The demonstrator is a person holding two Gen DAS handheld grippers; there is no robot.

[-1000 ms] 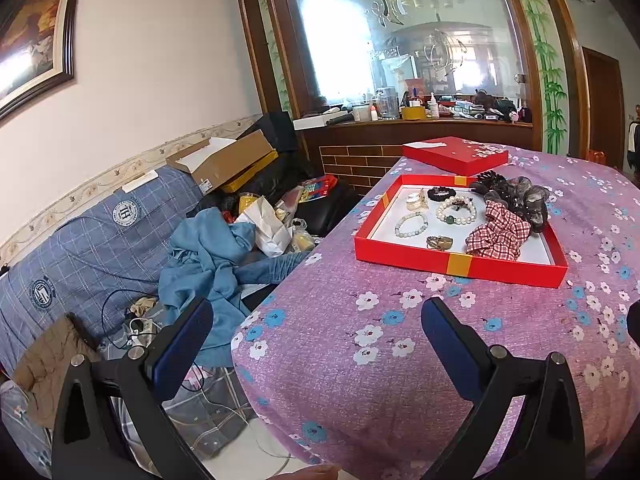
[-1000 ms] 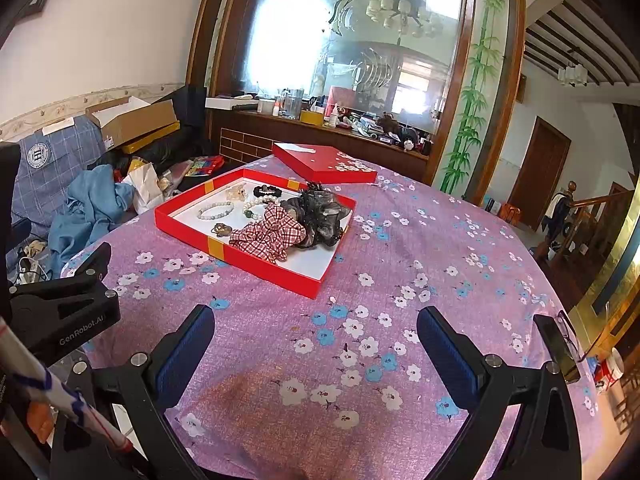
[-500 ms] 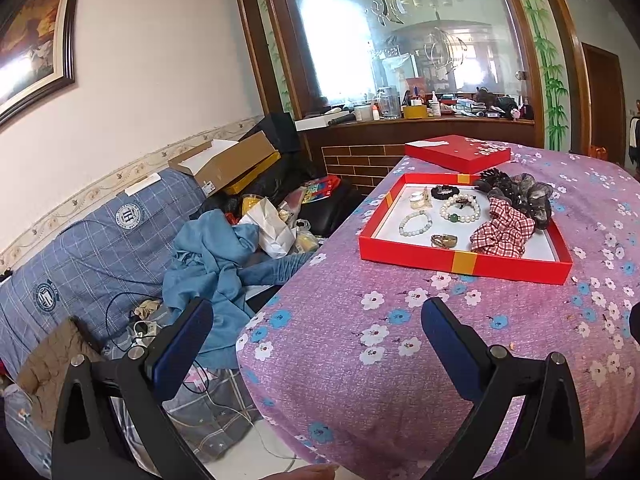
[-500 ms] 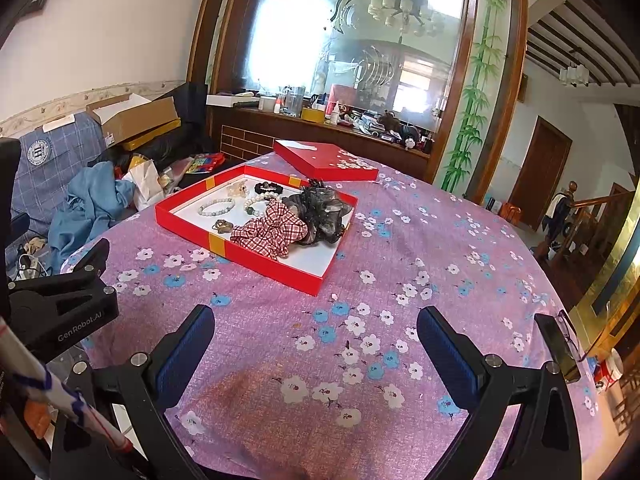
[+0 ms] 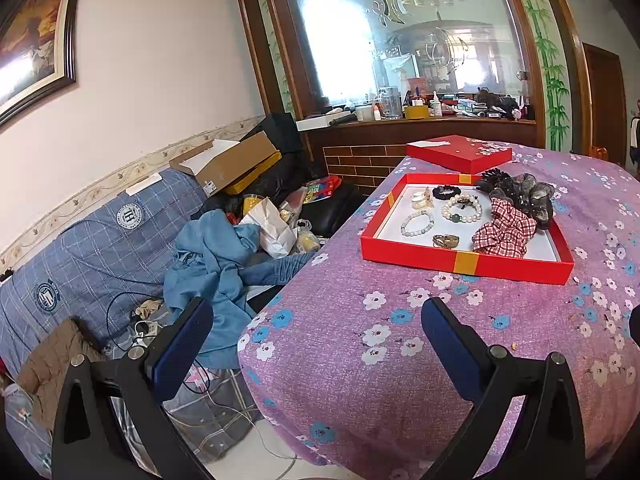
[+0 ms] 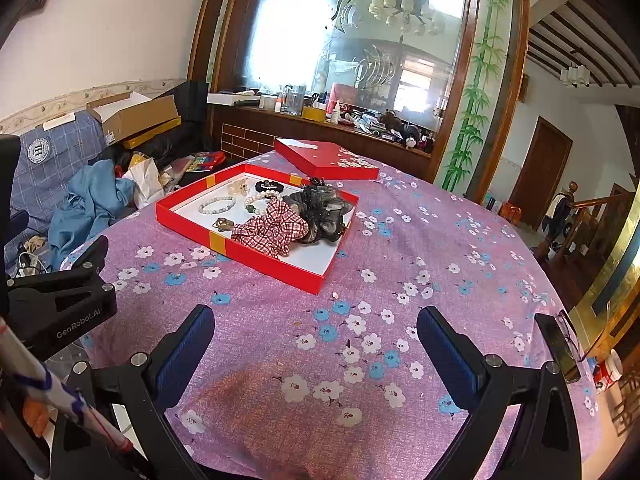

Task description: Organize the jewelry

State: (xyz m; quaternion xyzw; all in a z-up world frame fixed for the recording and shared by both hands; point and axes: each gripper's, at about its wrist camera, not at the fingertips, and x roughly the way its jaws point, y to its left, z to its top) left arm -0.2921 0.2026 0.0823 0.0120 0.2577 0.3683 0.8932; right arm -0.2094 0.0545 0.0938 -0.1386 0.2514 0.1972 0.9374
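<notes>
A red open box (image 5: 460, 261) (image 6: 256, 256) lies on the purple flowered tablecloth. Inside are a white bead bracelet (image 5: 417, 223) (image 6: 217, 205), a pearl bracelet with a green bead (image 5: 461, 209), a gold ring piece (image 5: 445, 241) (image 6: 223, 224), a black bracelet (image 5: 446, 191), a red checked scrunchie (image 5: 505, 233) (image 6: 272, 232) and a dark gauze scrunchie (image 5: 528, 197) (image 6: 320, 212). The red lid (image 5: 459, 153) (image 6: 324, 159) lies behind the box. My left gripper (image 5: 316, 344) is open and empty at the table's near edge. My right gripper (image 6: 316, 348) is open and empty above the cloth, short of the box.
A sofa with blue clothes (image 5: 216, 256), cables and cardboard boxes (image 5: 228, 164) stands left of the table. A wooden counter with bottles (image 5: 420, 116) runs behind. Glasses and a phone (image 6: 560, 344) lie at the table's right edge. The left gripper's body (image 6: 60, 300) shows at left in the right wrist view.
Both grippers have drifted slightly; the box sits a little further right and lower in the left wrist view. Both stay open and empty.
</notes>
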